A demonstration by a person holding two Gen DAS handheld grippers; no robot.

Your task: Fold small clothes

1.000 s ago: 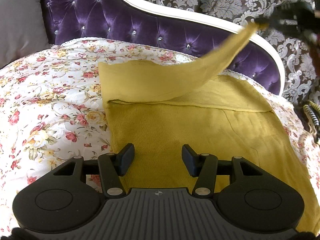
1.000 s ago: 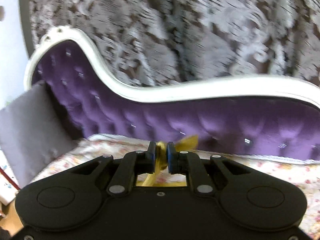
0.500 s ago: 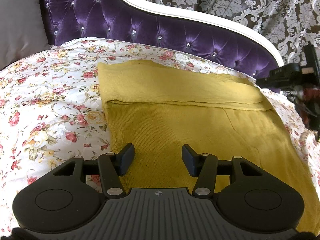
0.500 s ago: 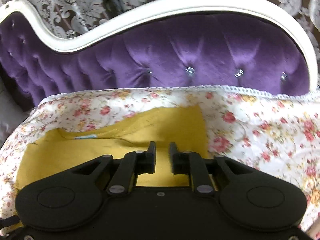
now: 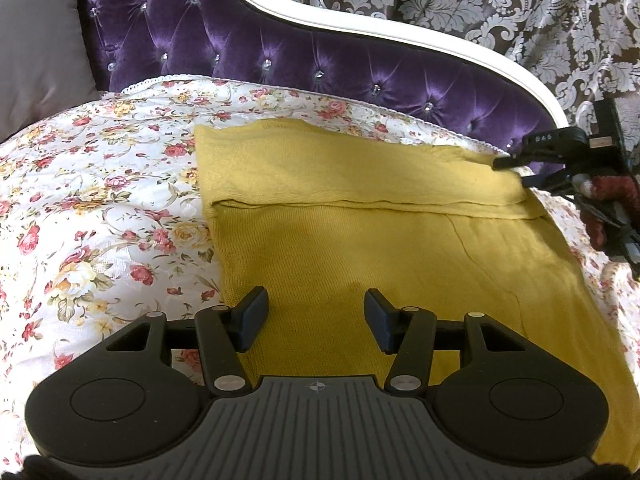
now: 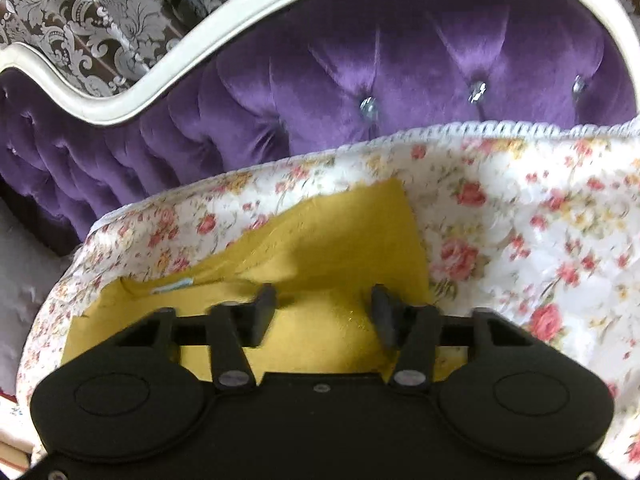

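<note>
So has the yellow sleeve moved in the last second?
Yes. The yellow sleeve has come down from near the white sofa rail and lies flat across the garment; the right tongs have opened.

A home is shown, most likely a bedroom or sitting room. A tufted purple velvet backrest [image 5: 280,52] studded with crystal buttons is seen from nine to three o'clock in the left wrist view, and it is edged by a curved white frame [image 5: 400,36]. Behind it, at twelve to two o'clock, a brown damask curtain [image 5: 500,4] with pale floral motifs is hung. The seat or mattress is covered by a white quilted spread [image 5: 100,208] printed with roses and trimmed with lace. A grey cushion [image 5: 36,40] is propped at ten o'clock against the backrest.
</note>
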